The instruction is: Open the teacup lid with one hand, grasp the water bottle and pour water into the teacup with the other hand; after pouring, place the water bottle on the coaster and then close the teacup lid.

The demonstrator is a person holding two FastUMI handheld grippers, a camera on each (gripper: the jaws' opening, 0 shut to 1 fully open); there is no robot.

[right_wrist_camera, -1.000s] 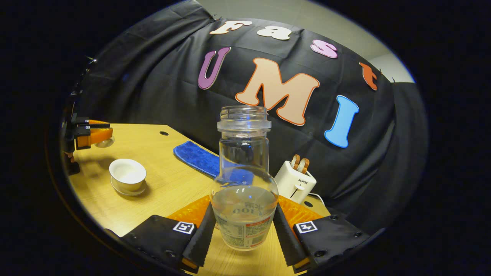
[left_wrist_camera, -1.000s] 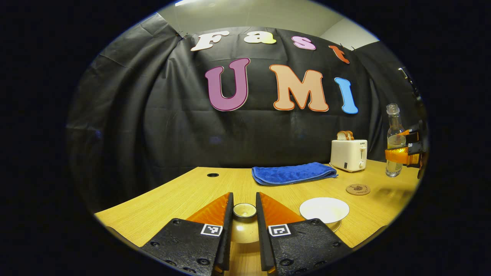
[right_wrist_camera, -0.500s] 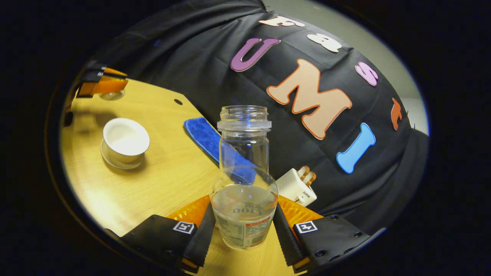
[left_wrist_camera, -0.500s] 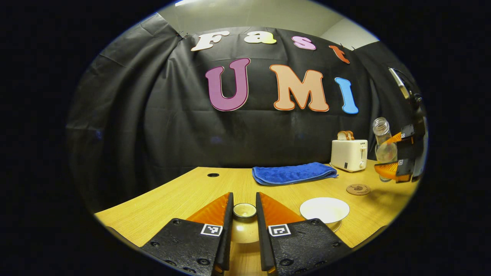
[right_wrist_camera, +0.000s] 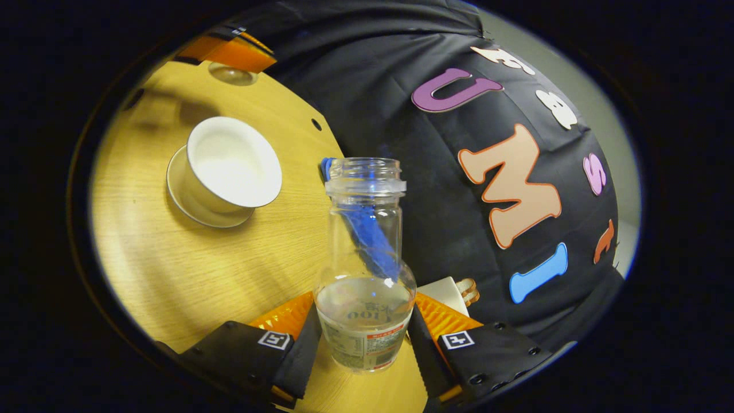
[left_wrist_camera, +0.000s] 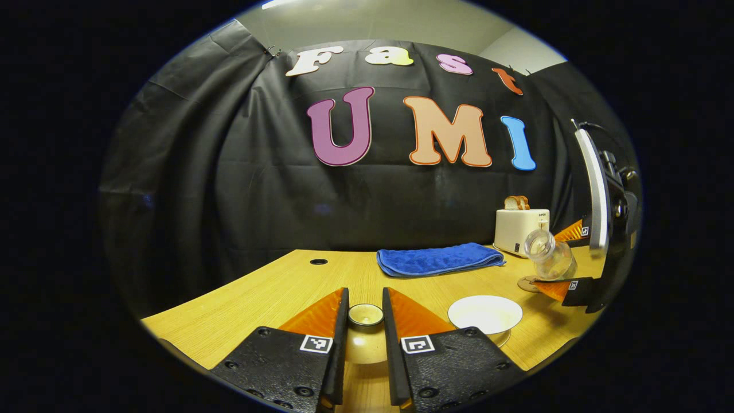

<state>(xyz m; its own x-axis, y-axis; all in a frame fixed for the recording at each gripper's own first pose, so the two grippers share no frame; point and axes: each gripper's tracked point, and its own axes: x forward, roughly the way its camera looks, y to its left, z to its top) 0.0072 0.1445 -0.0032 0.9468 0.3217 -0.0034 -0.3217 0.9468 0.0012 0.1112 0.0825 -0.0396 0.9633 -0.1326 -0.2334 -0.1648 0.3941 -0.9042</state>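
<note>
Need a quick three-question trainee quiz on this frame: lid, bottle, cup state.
1. True or false: the clear glass water bottle between the right hand-held gripper fingers is tipped toward the white ceramic teacup.
2. What does the left hand-held gripper hold?
A. a slice of toast
B. the round pale teacup lid
C. the folded blue towel
3. Fill in: the small round brown coaster lies on the wooden table beside the white ____.

Key: 1 true; 2 B; 3 toaster.
</note>
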